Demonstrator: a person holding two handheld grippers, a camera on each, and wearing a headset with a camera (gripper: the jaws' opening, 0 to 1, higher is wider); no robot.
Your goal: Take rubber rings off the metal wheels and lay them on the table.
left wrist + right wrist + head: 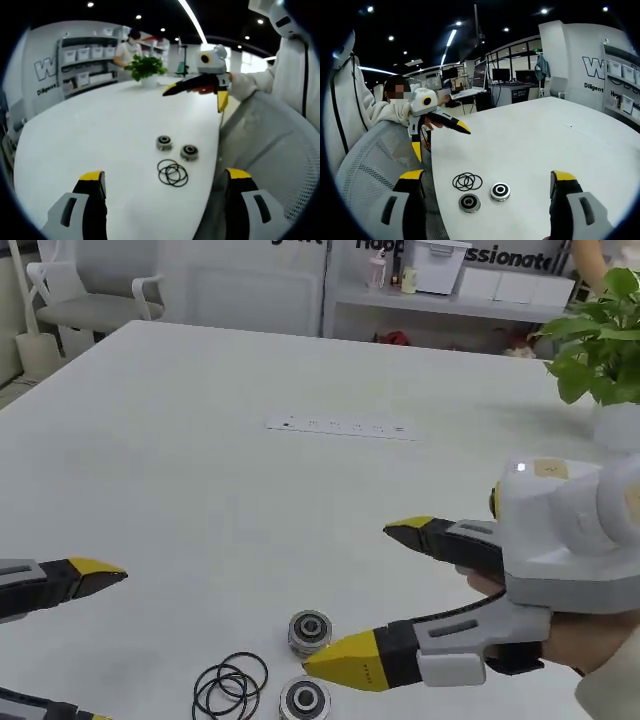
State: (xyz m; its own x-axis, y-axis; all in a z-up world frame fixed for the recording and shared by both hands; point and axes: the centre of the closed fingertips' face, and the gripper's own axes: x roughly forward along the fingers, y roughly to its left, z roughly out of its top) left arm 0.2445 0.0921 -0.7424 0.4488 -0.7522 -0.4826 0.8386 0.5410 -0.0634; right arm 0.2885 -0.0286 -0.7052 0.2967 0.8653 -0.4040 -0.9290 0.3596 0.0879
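Several rubber rings (230, 685) lie loose on the desk (200, 460), touching nothing, just beside two metal wheels (310, 630). All of it sits between our left gripper (110, 645) and right gripper (362, 597), whose fingers are spread and empty. We cannot tell whether either wheel still wears a ring. If one does, we should steady that wheel and pinch its ring.

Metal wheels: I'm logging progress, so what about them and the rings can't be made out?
Far wheel, near wheel: too small in every view to tell whether either carries a ring.
Near wheel: head view's bottom edge cuts it.
Rubber rings: overlapping, every view; count unclear.
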